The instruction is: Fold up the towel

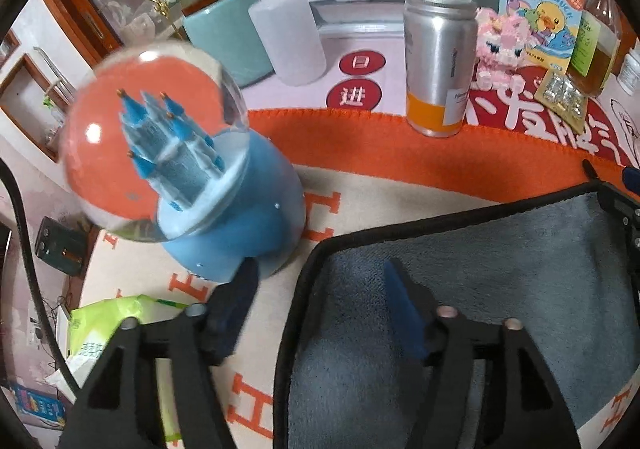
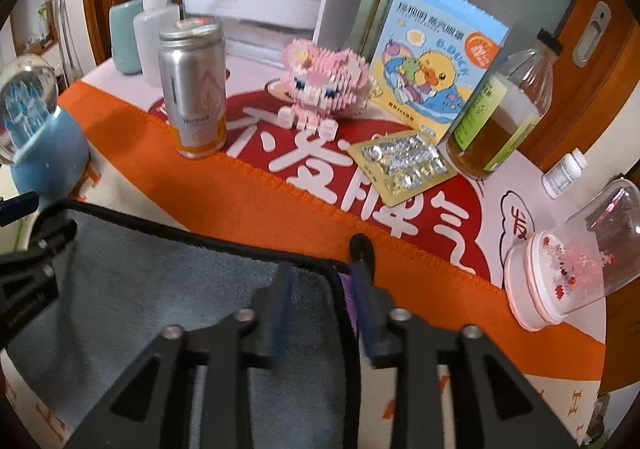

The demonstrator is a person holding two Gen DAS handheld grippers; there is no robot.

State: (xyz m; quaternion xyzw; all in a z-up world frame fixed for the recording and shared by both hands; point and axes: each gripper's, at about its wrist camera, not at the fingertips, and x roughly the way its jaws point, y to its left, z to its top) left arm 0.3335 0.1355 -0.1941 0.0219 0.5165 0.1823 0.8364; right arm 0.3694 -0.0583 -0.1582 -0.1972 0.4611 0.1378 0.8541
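We find the grey towel point(image 1: 500, 289) with black edging lying flat on the near part of the cream and orange blanket point(image 1: 360, 141). The left gripper point(image 1: 320, 281) stands spread wide at the towel's left edge, one blue-padded finger over the grey cloth, the other over bare blanket near the blue-based snow globe point(image 1: 160, 161). The right gripper point(image 2: 324, 277) is also parted and straddles the towel's far right corner; its right finger lies beside a black hanging loop point(image 2: 362, 245). We cannot tell whether either tool touches the cloth. Beyond the towel we note a silver and orange can point(image 2: 194, 89), a pink block figure point(image 2: 324, 85), a blister pack point(image 2: 404, 165), a duck-printed box point(image 2: 440, 77) and a bottle of amber liquid point(image 2: 500, 117). A clear jar point(image 2: 568, 257) lies tipped at far right.
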